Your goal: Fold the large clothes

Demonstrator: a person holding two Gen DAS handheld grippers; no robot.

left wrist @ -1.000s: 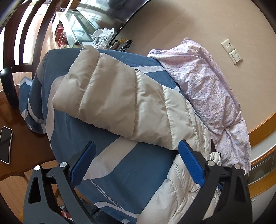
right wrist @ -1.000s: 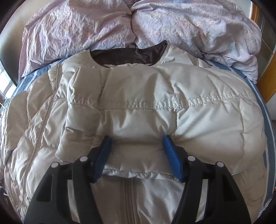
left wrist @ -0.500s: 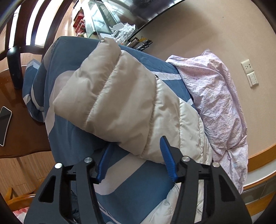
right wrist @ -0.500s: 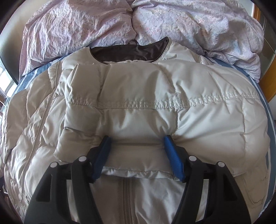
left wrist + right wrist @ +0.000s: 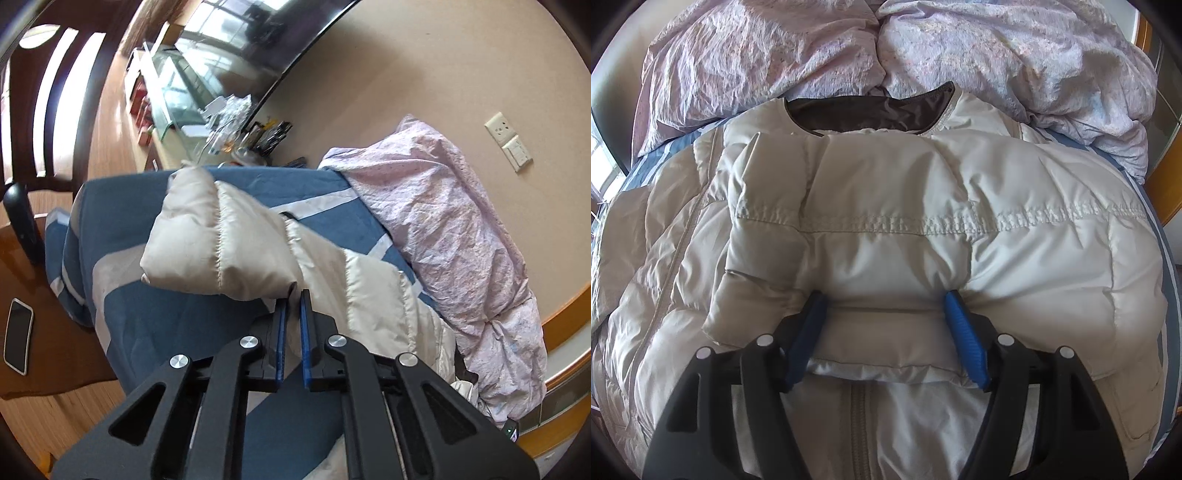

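On the left, the left gripper (image 5: 291, 295) has its blue pads closed on the lower edge of the jacket sleeve (image 5: 221, 243), pinching a thin lip of the puffy cream fabric. That sleeve juts out from the body of the down jacket (image 5: 886, 221) toward the left edge of the bed (image 5: 155, 325), over the blue-and-white striped sheet. Beyond that edge a phone (image 5: 16, 334) lies on a wooden side table (image 5: 62, 354), and a crumpled lilac duvet (image 5: 443, 229) is heaped along the wall at the head of the bed.

Moving right, the jacket lies front up across the middle of the bed, its dark-lined collar (image 5: 871, 110) toward the duvet and its zip running down toward the near edge. The other sleeve (image 5: 886, 280) is already folded across the chest. The right gripper (image 5: 886, 325) straddles the cuff end of that folded sleeve; the jaws stand wide with the padding between them, but I cannot tell whether the pads actually press it or merely flank it.

My reading: the step in hand is folding the second sleeve inward. The next move calls for carrying the pinched sleeve up and across onto the chest, laying it over the first sleeve, while the right gripper pins that one down so the slippery padding does not slide
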